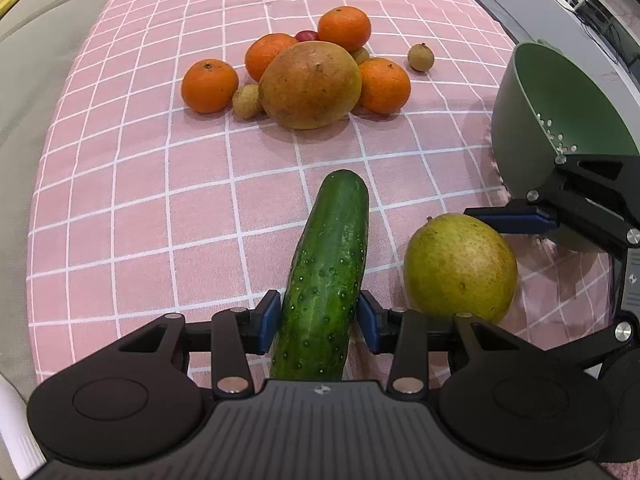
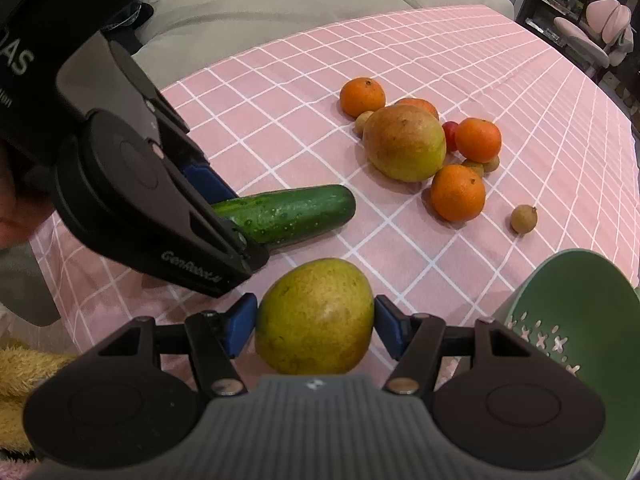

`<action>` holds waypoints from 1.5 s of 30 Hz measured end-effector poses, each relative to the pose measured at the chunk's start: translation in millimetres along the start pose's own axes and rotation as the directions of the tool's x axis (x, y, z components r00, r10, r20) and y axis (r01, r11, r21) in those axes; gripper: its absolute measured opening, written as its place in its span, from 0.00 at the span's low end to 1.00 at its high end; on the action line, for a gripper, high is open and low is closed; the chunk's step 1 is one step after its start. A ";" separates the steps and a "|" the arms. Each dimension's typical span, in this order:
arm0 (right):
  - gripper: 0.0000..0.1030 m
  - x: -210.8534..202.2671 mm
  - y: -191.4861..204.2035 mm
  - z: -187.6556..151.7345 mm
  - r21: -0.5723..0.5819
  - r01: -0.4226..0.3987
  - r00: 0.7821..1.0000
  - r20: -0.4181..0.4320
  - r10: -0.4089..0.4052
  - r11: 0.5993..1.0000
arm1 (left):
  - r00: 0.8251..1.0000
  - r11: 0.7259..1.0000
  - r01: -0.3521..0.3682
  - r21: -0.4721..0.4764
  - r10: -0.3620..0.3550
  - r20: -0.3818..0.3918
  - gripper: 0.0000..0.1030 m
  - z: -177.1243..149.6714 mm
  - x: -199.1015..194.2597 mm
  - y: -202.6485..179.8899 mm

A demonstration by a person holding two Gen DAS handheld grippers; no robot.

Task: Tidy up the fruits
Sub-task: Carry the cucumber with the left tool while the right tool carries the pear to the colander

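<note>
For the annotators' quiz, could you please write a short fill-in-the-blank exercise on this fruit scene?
1. The left tool has its pads around the ____.
2. The right tool has a yellow-green ____ between its pads.
3. The tablecloth is ____ with white lines.
4. The colander is ____.

Missing words: cucumber; mango; pink; green

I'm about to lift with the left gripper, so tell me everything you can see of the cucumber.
The cucumber is dark green, glossy and bumpy with pale specks, whole, with one rounded end showing. It lies flat on the pink checked tablecloth, lengthwise between the left gripper's blue pads, which sit against its sides near the hidden end. The yellow-green pear lies beside it, apart. Nothing else touches it.
</note>
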State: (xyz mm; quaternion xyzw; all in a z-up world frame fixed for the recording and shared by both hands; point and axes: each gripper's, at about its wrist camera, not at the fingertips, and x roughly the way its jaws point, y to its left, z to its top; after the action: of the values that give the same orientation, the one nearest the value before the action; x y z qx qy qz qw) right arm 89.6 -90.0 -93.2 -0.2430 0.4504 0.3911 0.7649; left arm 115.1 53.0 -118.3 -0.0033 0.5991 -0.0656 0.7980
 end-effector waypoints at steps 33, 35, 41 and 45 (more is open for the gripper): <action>0.59 -123.9 -34.2 -31.7 0.146 0.102 0.973 0.192 -0.129 0.984 | 0.933 0.974 0.219 -0.066 -0.189 0.305 0.43 29.8 -131.7 -61.6; 0.59 -128.6 -48.2 -38.4 0.156 0.117 0.974 0.174 -0.144 0.981 | 0.928 0.967 0.248 -0.054 -0.221 0.300 0.43 39.8 -127.3 -73.4; 0.59 -130.6 -87.6 -50.2 0.134 0.184 0.975 0.100 -0.198 0.974 | 0.904 0.950 0.308 -0.059 -0.273 0.328 0.43 73.0 -100.9 -106.1; 0.59 -125.8 -112.1 -49.8 0.118 0.198 0.977 0.061 -0.206 0.973 | 0.903 0.943 0.323 -0.086 -0.279 0.327 0.43 87.3 -76.5 -116.6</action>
State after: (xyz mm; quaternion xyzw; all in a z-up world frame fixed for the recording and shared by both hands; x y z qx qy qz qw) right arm 120.1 -238.4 -4.1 -0.2302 0.4163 0.2940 0.8290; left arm 165.9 -60.7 -10.8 -0.1614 0.4614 -0.1452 0.8602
